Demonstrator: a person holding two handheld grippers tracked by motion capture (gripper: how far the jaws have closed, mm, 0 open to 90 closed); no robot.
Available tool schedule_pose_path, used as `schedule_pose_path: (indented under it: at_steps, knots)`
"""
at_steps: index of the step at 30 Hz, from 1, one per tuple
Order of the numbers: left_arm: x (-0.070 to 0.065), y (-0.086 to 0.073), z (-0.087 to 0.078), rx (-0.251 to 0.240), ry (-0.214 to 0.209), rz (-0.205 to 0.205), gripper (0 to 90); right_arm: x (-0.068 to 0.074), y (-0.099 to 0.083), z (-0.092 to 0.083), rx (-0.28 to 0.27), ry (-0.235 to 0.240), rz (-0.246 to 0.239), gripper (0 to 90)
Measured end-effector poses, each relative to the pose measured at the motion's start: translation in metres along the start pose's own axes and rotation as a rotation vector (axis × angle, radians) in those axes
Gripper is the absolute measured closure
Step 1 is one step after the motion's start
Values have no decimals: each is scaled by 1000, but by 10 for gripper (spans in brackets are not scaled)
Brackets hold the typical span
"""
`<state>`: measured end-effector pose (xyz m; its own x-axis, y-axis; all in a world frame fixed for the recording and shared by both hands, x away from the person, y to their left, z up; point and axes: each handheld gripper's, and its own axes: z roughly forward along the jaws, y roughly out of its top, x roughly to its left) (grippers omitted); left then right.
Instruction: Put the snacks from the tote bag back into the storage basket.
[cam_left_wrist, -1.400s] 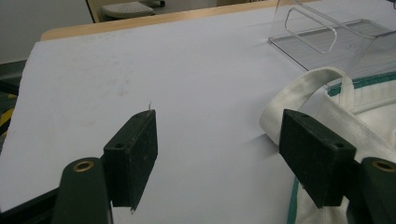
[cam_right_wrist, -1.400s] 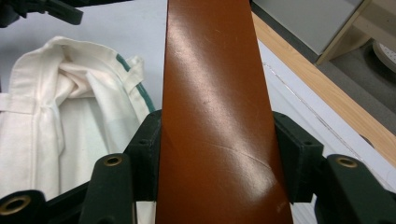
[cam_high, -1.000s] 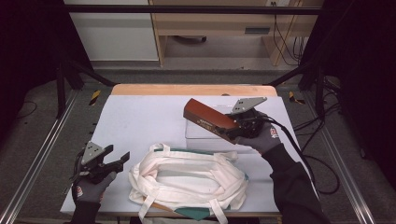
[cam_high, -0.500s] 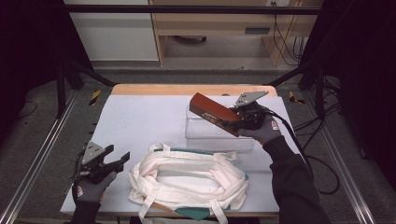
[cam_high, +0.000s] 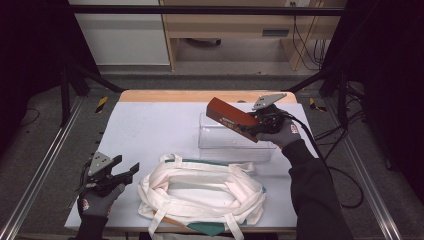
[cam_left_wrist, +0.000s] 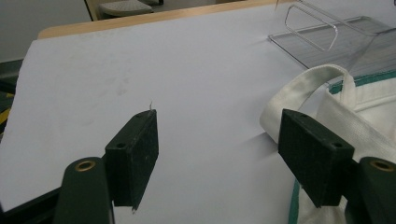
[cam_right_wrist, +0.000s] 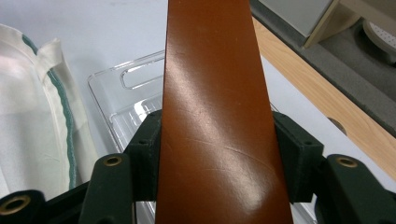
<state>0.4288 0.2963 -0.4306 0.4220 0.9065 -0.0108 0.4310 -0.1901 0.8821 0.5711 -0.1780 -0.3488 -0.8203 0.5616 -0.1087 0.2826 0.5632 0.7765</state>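
The right claw (cam_high: 252, 127) pinches a brown box (cam_high: 232, 119) above the clear tray (cam_high: 235, 145), far right. The left claw (cam_high: 127, 171) is spread, empty, just left of the white bag (cam_high: 200, 192) on the worktop (cam_high: 150, 125).

Surface (cam_high: 150, 125): a white sheet covered the top, with a pale wooden edge (cam_high: 165, 96) showing along the far side.
Frame: grey metal rails (cam_high: 37, 175) ran along both sides of the surface, and black struts (cam_high: 82, 75) slanted down at the far corners.
Floor (cam_high: 225, 82): grey, matt, darker towards the sides.
Far furniture: a white cabinet (cam_high: 120, 37) stood at the far left; beside it was a light wooden desk (cam_high: 235, 25) with an open space beneath.
Cables (cam_high: 305, 42): black leads hung down beside the desk's right leg.
Markers: yellow-and-black striped pieces (cam_high: 101, 103) lay by the far corners.
Light: bright on the surface, with both sides of the room falling into black.
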Motion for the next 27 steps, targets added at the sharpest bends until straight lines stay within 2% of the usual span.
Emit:
schedule_pose_path:
  at_steps: [15, 27]
  knots:
    - [0, 0, 0, 2, -2, 3, 289, -10, -14, 19, 21, 6, 18, 434]
    - [0, 0, 0, 3, -4, 2, 292, -9, -20, 30, 39, 22, 4, 434]
